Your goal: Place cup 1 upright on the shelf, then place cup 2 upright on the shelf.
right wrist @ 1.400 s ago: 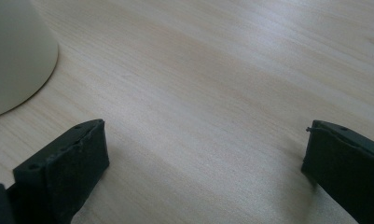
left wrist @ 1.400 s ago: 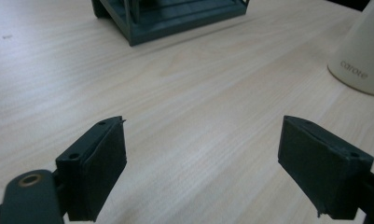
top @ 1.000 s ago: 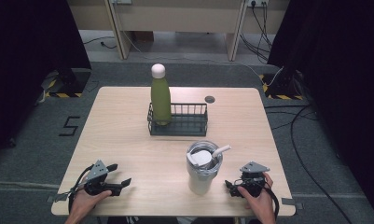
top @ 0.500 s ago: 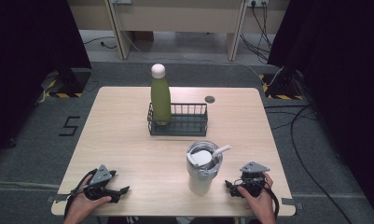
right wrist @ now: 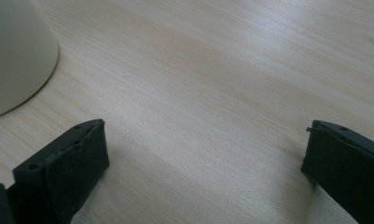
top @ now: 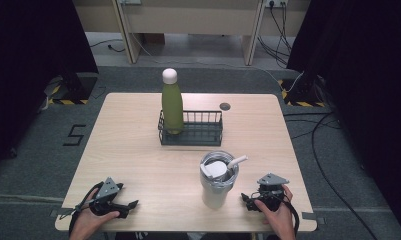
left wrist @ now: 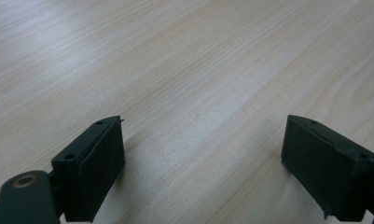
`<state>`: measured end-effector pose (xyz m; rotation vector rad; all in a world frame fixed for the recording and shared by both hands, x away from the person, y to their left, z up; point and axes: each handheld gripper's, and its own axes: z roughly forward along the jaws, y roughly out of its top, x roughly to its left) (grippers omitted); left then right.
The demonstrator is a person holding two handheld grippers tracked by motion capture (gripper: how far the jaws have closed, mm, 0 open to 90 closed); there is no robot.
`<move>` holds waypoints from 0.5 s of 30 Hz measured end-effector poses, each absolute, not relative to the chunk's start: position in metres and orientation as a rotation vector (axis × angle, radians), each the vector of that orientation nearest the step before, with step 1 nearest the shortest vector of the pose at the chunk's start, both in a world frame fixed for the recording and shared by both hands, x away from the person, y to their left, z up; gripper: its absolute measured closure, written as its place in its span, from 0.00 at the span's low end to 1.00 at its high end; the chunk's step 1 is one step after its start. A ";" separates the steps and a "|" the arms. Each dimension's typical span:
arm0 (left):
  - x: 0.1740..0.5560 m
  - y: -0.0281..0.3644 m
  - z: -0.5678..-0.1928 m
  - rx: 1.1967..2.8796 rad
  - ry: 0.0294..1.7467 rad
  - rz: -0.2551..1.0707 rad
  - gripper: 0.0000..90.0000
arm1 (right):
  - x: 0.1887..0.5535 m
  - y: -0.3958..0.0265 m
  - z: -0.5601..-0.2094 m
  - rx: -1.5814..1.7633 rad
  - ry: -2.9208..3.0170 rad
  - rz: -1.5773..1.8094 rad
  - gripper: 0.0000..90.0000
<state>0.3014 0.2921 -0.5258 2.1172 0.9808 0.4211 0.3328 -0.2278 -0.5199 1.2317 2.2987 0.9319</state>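
My left gripper (top: pixel 128 206) rests near the table's front left edge, held by a hand, its jaws pointing right. In the left gripper view it (left wrist: pixel 203 163) stands open over bare wood with nothing between the fingers. My right gripper (top: pixel 247 200) lies at the front right, jaws facing a cream tumbler (top: pixel 217 187) with a lid and straw. The right gripper view shows this gripper (right wrist: pixel 203 163) open too, with the tumbler's base (right wrist: pixel 14 51) at the upper left, apart from the jaws.
A green bottle (top: pixel 172 105) with a white cap stands upright in the left end of a black wire basket (top: pixel 202 131) at the table's middle back. A small dark disc (top: pixel 225 106) lies behind the basket. Cables run over the floor on the right.
The left gripper has drawn back slightly toward the table's near edge. The right gripper, tumbler, bottle and basket have stayed put.
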 end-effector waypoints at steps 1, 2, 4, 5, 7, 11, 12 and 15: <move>0.301 0.292 -0.526 2.117 0.981 0.421 0.14 | 0.333 -0.228 -0.520 1.230 2.301 0.930 0.00; 0.301 0.292 -0.526 2.117 0.981 0.421 0.14 | 0.332 -0.227 -0.520 1.234 2.298 0.932 0.00; 0.302 0.292 -0.526 2.117 0.981 0.420 0.14 | 0.332 -0.227 -0.520 1.238 2.299 0.933 0.00; 0.302 0.292 -0.526 2.117 0.981 0.420 0.14 | 0.332 -0.227 -0.520 1.238 2.299 0.933 0.00; 0.302 0.292 -0.526 2.116 0.982 0.418 0.14 | 0.332 -0.227 -0.520 1.236 2.300 0.933 0.00; 0.302 0.292 -0.526 2.116 0.982 0.418 0.13 | 0.332 -0.227 -0.520 1.237 2.301 0.934 0.00; 0.302 0.292 -0.526 2.115 0.982 0.417 0.13 | 0.332 -0.227 -0.520 1.237 2.301 0.933 0.00; 0.302 0.292 -0.526 2.114 0.984 0.418 0.13 | 0.332 -0.227 -0.520 1.227 2.305 0.934 0.00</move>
